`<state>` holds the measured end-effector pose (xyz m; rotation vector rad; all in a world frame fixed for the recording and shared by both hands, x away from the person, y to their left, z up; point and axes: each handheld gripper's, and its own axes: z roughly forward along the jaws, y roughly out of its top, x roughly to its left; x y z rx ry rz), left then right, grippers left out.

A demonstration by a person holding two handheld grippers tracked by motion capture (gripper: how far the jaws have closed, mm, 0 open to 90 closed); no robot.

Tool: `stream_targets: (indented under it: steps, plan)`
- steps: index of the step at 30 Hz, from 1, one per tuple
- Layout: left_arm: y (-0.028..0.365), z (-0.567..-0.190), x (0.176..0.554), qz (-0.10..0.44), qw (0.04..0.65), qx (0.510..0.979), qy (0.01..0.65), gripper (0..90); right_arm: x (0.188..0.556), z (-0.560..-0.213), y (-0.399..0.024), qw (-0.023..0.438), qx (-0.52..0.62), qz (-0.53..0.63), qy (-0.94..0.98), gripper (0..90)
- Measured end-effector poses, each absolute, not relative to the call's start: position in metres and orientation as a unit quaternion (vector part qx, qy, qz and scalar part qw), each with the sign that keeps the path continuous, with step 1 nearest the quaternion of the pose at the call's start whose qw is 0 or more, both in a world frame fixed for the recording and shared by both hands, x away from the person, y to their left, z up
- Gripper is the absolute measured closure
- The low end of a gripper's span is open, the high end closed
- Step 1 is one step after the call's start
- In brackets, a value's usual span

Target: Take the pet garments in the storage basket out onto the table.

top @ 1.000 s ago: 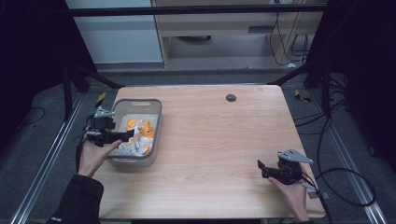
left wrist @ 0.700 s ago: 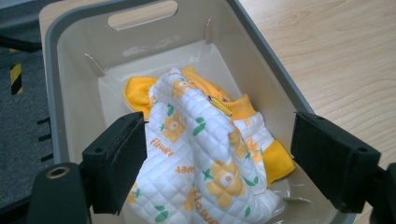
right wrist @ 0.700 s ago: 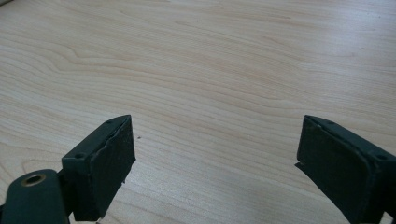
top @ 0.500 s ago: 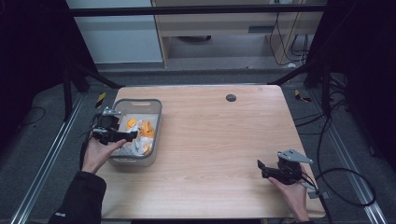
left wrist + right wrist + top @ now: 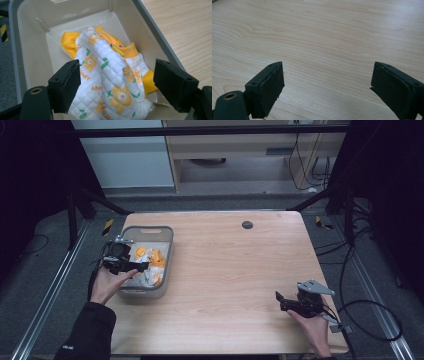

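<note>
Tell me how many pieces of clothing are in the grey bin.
1 that I can make out: a quilted white garment with yellow flowers and orange trim, crumpled in the grey bin under the open left gripper. Its folds could hide more.

You're clearly in some kind of lab or recording rig, not anybody's home. Your wooden table point(image 5: 240, 270) sits inside a black metal frame point(image 5: 210, 130), with dark curtains point(image 5: 30, 170) hanging on both sides and grey carpet point(image 5: 45, 250) underneath. Metal rails point(image 5: 55, 285) run along the floor beside the table, there's hazard-striped tape point(image 5: 108, 226) stuck down, and loose black cables point(image 5: 370, 320) snake around at your right. A pale cabinet point(image 5: 125, 155) stands at the back.
</note>
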<state>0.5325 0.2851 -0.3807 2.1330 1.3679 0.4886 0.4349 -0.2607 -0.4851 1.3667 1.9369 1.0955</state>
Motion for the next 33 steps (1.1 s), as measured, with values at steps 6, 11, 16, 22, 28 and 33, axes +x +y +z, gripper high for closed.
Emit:
stream_targets:
  steps: [6, 11, 16, 22, 28, 33]
  plan:
    - [0.282, -0.384, 0.535, 0.176, 0.265, 0.799, 0.51, 22.1, 0.435, -0.485, -0.261, 0.262, 0.504, 0.405, 0.716, 11.3]
    - [0.281, -0.388, 0.538, 0.168, 0.257, 0.803, 0.511, 22.9, 0.435, -0.485, -0.261, 0.262, 0.504, 0.405, 0.717, 11.2]
    - [0.281, -0.395, 0.54, 0.16, 0.246, 0.808, 0.511, 23.4, 0.435, -0.486, -0.261, 0.263, 0.503, 0.404, 0.717, 11.3]
    - [0.281, -0.401, 0.542, 0.152, 0.242, 0.809, 0.514, 24.1, 0.435, -0.486, -0.261, 0.264, 0.502, 0.403, 0.718, 11.3]
    - [0.28, -0.406, 0.545, 0.145, 0.234, 0.812, 0.515, 25.5, 0.435, -0.486, -0.26, 0.259, 0.504, 0.404, 0.718, 11.3]
    - [0.278, -0.411, 0.547, 0.138, 0.225, 0.816, 0.514, 27.5, 0.435, -0.486, -0.26, 0.259, 0.504, 0.403, 0.719, 11.2]
